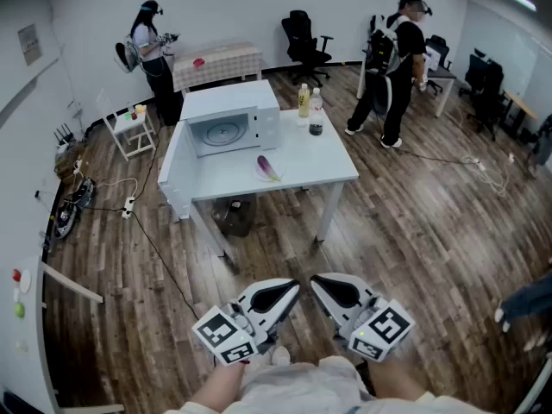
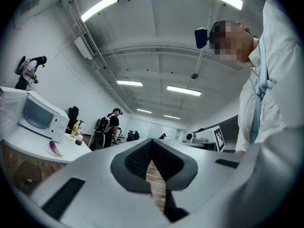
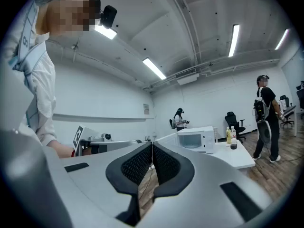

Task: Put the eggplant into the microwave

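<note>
Eggplant (image 1: 268, 168) on table (image 1: 321, 157), left hand-held gripper (image 1: 291, 288), right hand-held gripper (image 1: 317, 283) far off, both closed

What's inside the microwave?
Only its round turntable shows inside the open microwave. The eggplant lies outside on the table. The microwave's top covers the back of the inside.

A white table (image 1: 323, 166) is standing in the upper middle of the frame, carrying an open microwave (image 1: 226, 115), an eggplant (image 1: 268, 169), a yellow bottle (image 1: 304, 102) and a clear bottle (image 1: 316, 117).
</note>
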Demonstrator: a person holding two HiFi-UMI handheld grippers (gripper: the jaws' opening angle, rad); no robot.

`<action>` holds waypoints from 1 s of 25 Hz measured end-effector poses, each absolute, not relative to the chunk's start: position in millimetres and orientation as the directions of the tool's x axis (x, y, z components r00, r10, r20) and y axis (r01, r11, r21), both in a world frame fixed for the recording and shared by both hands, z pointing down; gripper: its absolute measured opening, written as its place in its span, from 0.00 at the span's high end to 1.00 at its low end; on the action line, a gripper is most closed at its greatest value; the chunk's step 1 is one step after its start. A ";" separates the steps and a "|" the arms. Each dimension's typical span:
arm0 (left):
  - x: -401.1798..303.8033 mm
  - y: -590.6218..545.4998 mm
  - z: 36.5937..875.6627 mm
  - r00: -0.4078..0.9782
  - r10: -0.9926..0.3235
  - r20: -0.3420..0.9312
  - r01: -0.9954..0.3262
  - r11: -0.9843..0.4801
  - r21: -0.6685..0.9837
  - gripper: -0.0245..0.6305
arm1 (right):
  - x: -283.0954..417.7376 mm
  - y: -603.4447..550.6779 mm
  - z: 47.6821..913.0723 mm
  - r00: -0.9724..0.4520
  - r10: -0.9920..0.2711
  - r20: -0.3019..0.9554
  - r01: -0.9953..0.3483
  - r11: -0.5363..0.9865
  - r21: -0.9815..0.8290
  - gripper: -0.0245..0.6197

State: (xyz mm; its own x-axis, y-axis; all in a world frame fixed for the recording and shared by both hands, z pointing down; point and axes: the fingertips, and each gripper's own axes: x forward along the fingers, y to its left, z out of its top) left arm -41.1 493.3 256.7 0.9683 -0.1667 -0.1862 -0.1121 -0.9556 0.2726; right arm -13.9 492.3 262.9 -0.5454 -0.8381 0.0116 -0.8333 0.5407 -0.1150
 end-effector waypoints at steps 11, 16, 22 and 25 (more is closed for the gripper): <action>-42.0 472.3 263.2 0.967 -0.180 -0.178 -0.123 -0.949 0.291 0.96 | -14.5 473.3 269.9 -0.549 -0.836 0.023 -0.830 0.542 -0.131 0.91; -44.6 461.3 264.7 0.967 -0.180 -0.179 -0.122 -0.948 0.294 0.96 | -18.1 461.7 272.1 -0.558 -0.829 0.019 -0.822 0.550 -0.147 0.91; -57.8 438.4 263.9 0.963 -0.195 -0.185 -0.135 -0.946 0.294 0.96 | -24.9 438.5 269.6 -0.566 -0.824 -0.016 -0.804 0.556 -0.210 0.90; -66.4 429.2 264.6 0.962 -0.198 -0.189 -0.138 -0.946 0.292 0.96 | -30.7 428.9 271.9 -0.564 -0.826 -0.007 -0.810 0.554 -0.194 0.90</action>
